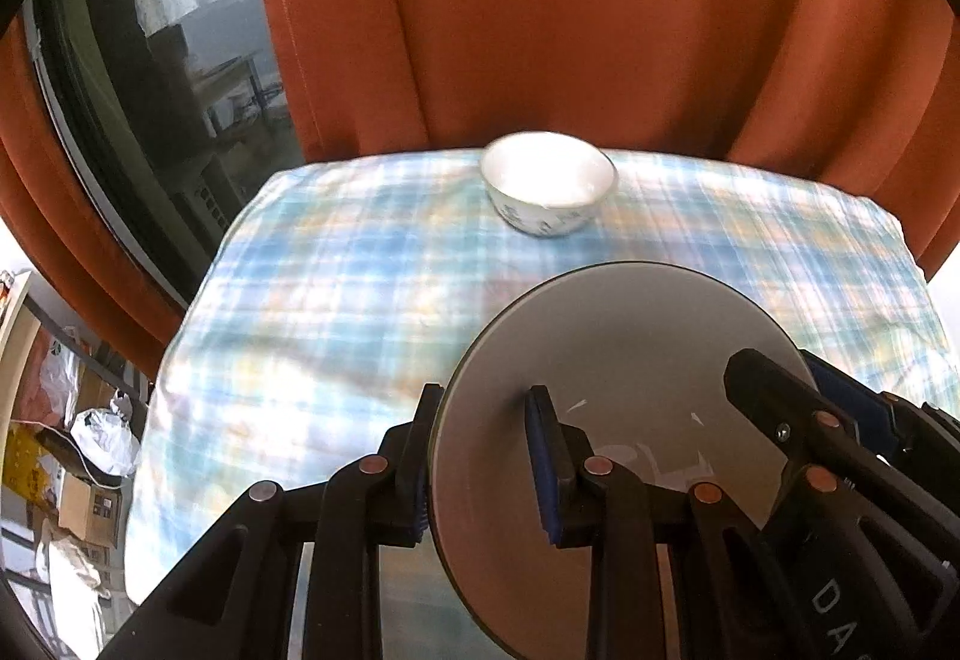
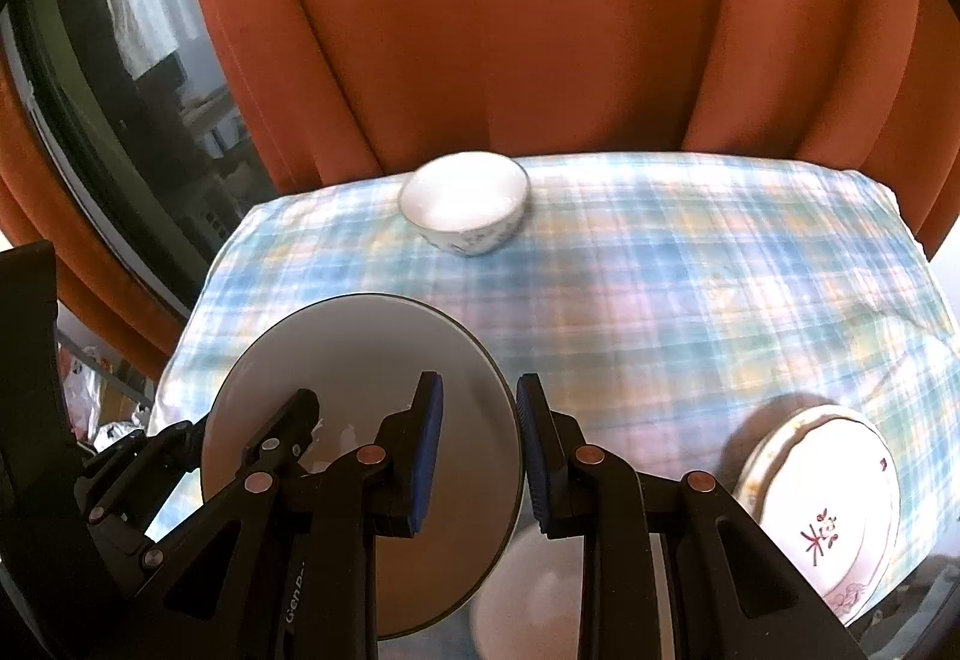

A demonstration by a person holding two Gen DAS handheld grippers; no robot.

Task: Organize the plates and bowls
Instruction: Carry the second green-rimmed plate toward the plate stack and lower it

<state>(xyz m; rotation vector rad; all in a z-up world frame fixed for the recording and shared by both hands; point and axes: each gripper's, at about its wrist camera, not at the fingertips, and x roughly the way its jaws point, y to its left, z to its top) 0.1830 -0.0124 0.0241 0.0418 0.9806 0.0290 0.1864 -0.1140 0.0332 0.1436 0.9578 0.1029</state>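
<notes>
Gripping opposite rims, both grippers pinch the grey plate point(image 1: 624, 360): left gripper point(image 1: 480, 456), right gripper point(image 2: 480, 456). It hangs above the plaid surface point(image 2: 660, 288); the white bowl point(image 2: 465, 210) sits ahead, patterned plate point(image 2: 828, 504) rightward.

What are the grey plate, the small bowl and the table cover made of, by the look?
Grey plate: likely glazed ceramic or melamine; smooth, matte-satin, thin dark rim.
Small bowl: probably glazed porcelain; glossy white, blue painted pattern outside.
Table cover: woven fabric; plaid print, soft creases.
Both grippers, left and right, are clamped on the plate's rim.
</notes>
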